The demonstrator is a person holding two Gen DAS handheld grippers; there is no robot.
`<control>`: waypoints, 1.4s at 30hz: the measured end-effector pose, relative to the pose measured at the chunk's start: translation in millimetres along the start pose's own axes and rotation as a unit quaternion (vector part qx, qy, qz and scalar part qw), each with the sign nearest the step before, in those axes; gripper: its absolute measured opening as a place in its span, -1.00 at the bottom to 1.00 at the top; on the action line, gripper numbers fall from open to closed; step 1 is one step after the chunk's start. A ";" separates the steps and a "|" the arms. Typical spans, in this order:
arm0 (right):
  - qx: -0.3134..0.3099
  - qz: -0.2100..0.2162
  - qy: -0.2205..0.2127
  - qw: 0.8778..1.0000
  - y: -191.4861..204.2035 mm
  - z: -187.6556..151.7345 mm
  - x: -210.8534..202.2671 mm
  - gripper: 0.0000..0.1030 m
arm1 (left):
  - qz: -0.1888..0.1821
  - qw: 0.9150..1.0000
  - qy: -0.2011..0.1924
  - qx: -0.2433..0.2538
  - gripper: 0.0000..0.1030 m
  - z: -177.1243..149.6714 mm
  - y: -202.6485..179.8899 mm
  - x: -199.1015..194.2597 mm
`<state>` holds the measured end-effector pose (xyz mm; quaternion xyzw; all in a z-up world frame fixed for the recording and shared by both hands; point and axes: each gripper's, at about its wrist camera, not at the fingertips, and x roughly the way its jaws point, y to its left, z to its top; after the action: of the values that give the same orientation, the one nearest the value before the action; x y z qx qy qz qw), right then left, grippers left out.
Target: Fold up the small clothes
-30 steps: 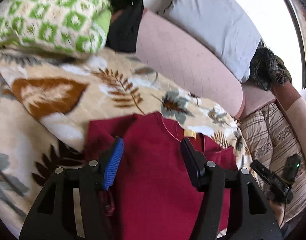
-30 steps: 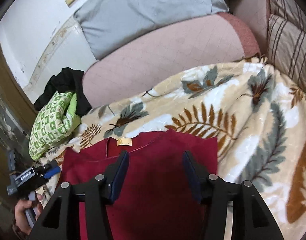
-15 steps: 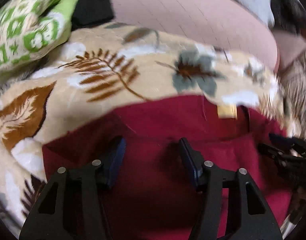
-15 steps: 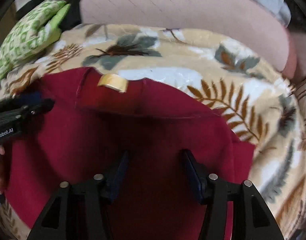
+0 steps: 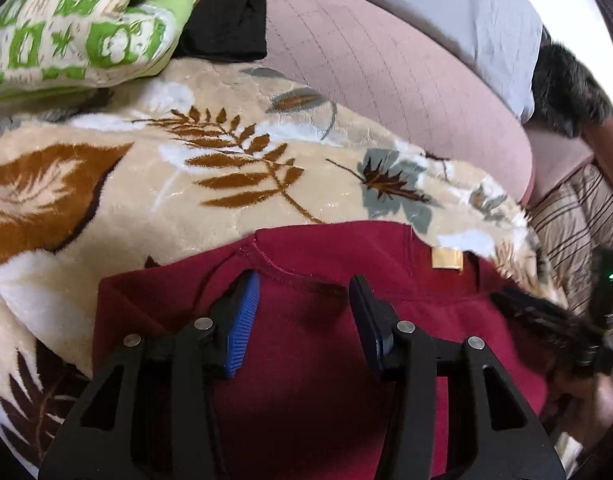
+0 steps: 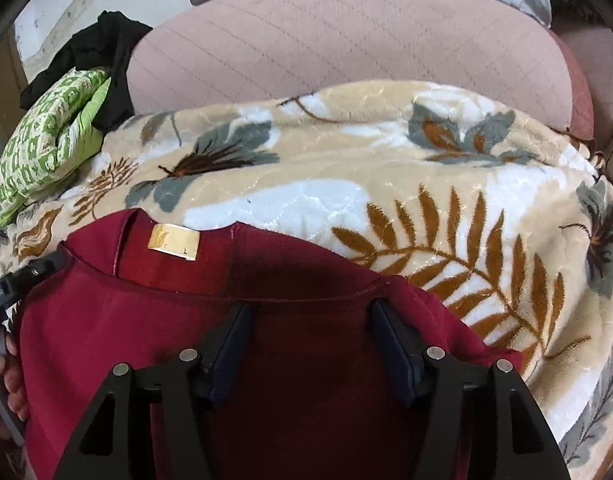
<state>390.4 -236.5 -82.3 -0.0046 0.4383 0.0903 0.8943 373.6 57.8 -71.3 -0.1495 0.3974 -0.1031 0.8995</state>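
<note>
Closest in, both tools hang low over a small dark red top (image 5: pixel 314 360), which lies spread flat on a leaf-patterned blanket (image 5: pixel 226 168) draped over a sofa. The left gripper (image 5: pixel 304 296) has its fingers (image 5: pixel 242 320) set a moderate way apart and closing, one on each side of the stitched shoulder seam near the neckline; red cloth lies between them, but the pads are not pressing on it. The right gripper (image 6: pixel 310 324) sits over the other shoulder, just short of the collar edge, its fingers (image 6: pixel 390 340) fairly wide and opening, with cloth under the gap but nothing pinched.

A little further on, the tan neck label (image 6: pixel 173 241) shows inside the collar, so the neck opening faces away from the person. In the right wrist view the left tool and the hand (image 6: pixel 8 368) holding it appear at the garment's far left edge.

Beyond the top the blanket rises towards a pink sofa back (image 6: pixel 346 36), with a green patterned cushion (image 5: pixel 78 28) and a black garment (image 5: pixel 230 12) at one end and a grey pillow (image 5: pixel 438 8) behind.

As I judge it, the risk is an uneven pickup. The left fingers may close on only the upper layer, or catch the plush blanket along with the shirt, dragging the whole surface. With one side closing while the other is opening, lifting now would skew the shoulders and leave a crooked fold.
</note>
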 end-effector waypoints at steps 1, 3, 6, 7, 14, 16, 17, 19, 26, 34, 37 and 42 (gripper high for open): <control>-0.001 -0.006 -0.001 1.000 2.2 1.2 -6.6 0.13 | 0.001 1.000 0.000 0.001 -0.10 0.1 -0.7 -0.1; 0.009 -0.025 -0.018 0.999 9.5 0.0 -34.6 0.13 | 0.001 1.000 -0.001 0.001 -0.10 -0.2 0.0 0.2; 0.023 0.022 -0.071 0.997 20.3 -25.3 -87.0 0.18 | 0.010 1.000 -0.005 0.009 -0.10 -2.6 -1.1 1.0; 0.026 0.020 -0.068 0.997 22.9 -34.3 -93.2 0.33 | 0.015 1.000 -0.006 0.013 -0.10 -2.9 -2.6 1.6; -0.009 -0.004 -0.056 0.998 26.0 -92.7 -69.7 0.55 | 0.032 0.999 -0.011 0.027 -0.10 -5.6 -6.5 3.7; -0.021 -0.018 -0.059 0.998 30.8 -93.8 -66.8 0.59 | 0.037 0.999 -0.012 0.030 -0.10 -5.7 -7.5 5.0; -0.024 -0.021 -0.064 0.997 30.6 -95.0 -66.8 0.59 | 0.039 0.999 -0.012 0.033 -0.10 -5.9 -8.7 5.6; -0.021 -0.015 -0.070 0.997 27.8 -96.6 -66.2 0.59 | 0.040 0.999 -0.010 0.034 -0.09 -5.1 -9.4 5.6; -0.022 -0.019 -0.070 0.997 28.8 -95.8 -70.1 0.58 | -0.016 0.999 0.040 0.023 0.01 13.0 -18.4 -49.2; 0.092 -0.033 -0.013 0.995 50.9 -118.1 -138.7 0.57 | -0.024 0.999 0.030 -0.033 0.46 -54.9 11.3 -167.7; 0.099 -0.007 -0.013 0.995 76.1 -146.1 -174.6 0.57 | -0.043 0.994 0.047 -0.084 0.46 -85.2 18.3 -177.6; 0.040 0.019 -0.061 0.997 118.4 -201.5 -228.9 0.57 | -0.095 0.968 0.083 -0.215 0.46 -117.8 32.6 -166.6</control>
<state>75.7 -173.7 -18.3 0.0452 0.3858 0.0902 0.9170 177.4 117.0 -44.1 -0.3671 0.4678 -0.1124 0.7961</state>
